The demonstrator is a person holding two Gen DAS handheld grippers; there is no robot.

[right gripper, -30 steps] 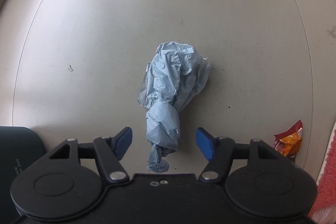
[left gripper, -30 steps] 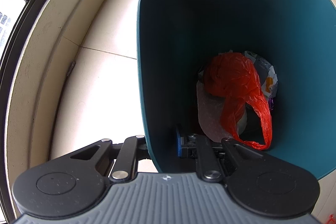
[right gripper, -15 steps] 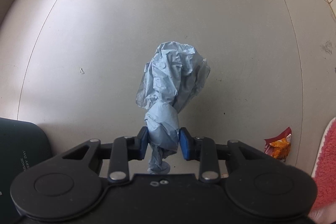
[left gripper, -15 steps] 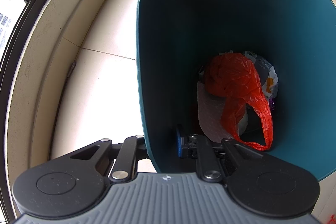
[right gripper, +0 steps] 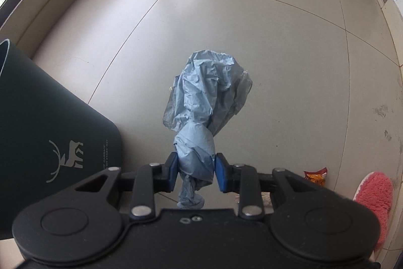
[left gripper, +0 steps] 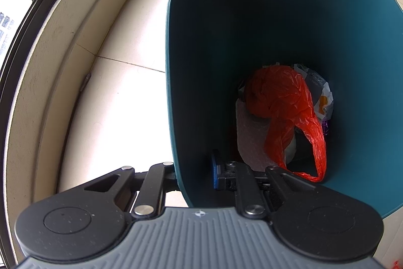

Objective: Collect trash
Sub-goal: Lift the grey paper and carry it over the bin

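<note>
A pale tiled floor point(right gripper: 252, 29) runs beside a dark-framed window point(left gripper: 15, 4). At the left, the left gripper point(left gripper: 194, 175) is clamped on the near rim of a teal trash bin point(left gripper: 277, 17), one finger outside and one inside. Deep in the bin lies an orange plastic bag point(left gripper: 284, 102) over other waste. Further right, the right gripper point(right gripper: 195, 174) pinches the knotted neck of a crumpled blue plastic bag point(right gripper: 206, 92), its blue pads point(right gripper: 172, 170) pressed on both sides. A snack wrapper point(right gripper: 316, 175) lies on the floor at the near right, beside a pink fluffy slipper point(right gripper: 375, 193).
</note>
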